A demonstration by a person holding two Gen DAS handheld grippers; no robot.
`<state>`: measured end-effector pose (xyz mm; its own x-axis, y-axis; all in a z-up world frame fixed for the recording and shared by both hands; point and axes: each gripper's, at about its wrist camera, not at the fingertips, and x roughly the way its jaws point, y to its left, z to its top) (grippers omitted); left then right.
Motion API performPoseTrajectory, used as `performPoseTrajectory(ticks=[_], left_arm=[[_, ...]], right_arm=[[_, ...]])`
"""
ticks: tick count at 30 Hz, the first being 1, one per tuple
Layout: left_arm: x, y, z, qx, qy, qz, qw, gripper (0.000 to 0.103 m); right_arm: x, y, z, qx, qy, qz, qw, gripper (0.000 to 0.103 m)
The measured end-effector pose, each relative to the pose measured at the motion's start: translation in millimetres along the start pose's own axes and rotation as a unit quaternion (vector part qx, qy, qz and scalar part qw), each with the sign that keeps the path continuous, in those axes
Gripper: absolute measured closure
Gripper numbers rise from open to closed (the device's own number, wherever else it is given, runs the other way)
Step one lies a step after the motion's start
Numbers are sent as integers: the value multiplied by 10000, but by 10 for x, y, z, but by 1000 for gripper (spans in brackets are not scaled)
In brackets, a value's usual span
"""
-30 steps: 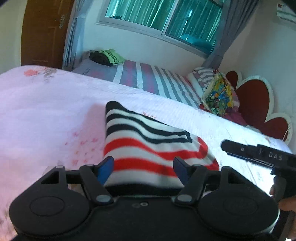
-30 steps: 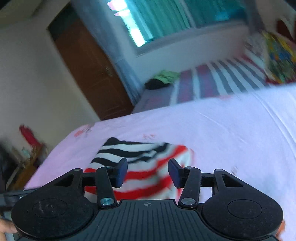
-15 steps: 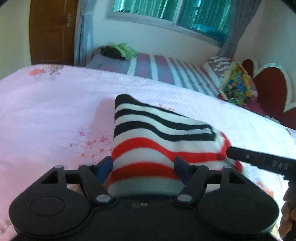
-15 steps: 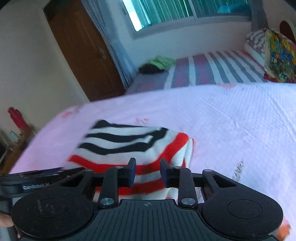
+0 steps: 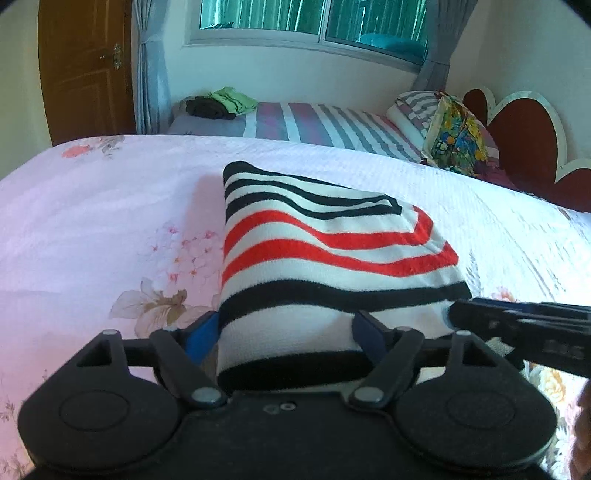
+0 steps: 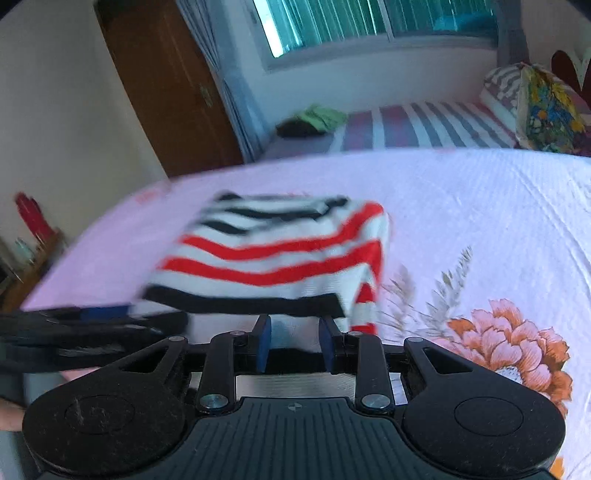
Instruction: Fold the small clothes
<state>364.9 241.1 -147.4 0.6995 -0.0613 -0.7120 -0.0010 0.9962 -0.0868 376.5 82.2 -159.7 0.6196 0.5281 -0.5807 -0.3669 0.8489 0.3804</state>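
One folded garment (image 5: 325, 251) – soft fleecy knit, red, black, white stripes

Wood door (image 5: 85, 70) left, curtained window (image 5: 314, 18), striped 2nd bed (image 5: 325, 123), heart headboard (image 5: 524, 136), daylight

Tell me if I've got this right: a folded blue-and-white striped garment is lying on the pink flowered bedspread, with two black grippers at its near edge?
Not quite: the garment is striped red, black and white, not blue and white, as the left wrist view shows clearly. The rest holds: it lies folded on the pink flowered bedspread, with the left gripper and right gripper at its near edge.
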Motion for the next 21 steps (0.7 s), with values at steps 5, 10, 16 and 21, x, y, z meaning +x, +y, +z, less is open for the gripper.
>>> performPoseTrajectory(ticks=[5, 10, 16, 21], left_arm=[[-171, -35, -88, -11, 46, 11, 10000, 30], [-178, -99, -251, 155, 113, 62, 9998, 28], [-229, -16, -255, -70, 166, -53, 9998, 10], [-231, -66, -308, 138, 318, 158, 9993, 1]], right_arm=[[-240, 113, -203, -129, 3, -262, 9996, 74], [-248, -89, -337, 617, 221, -458, 9968, 74], [-494, -6, -345, 777, -71, -408, 9961, 74], [-375, -94, -436, 948, 329, -824, 9915, 74]])
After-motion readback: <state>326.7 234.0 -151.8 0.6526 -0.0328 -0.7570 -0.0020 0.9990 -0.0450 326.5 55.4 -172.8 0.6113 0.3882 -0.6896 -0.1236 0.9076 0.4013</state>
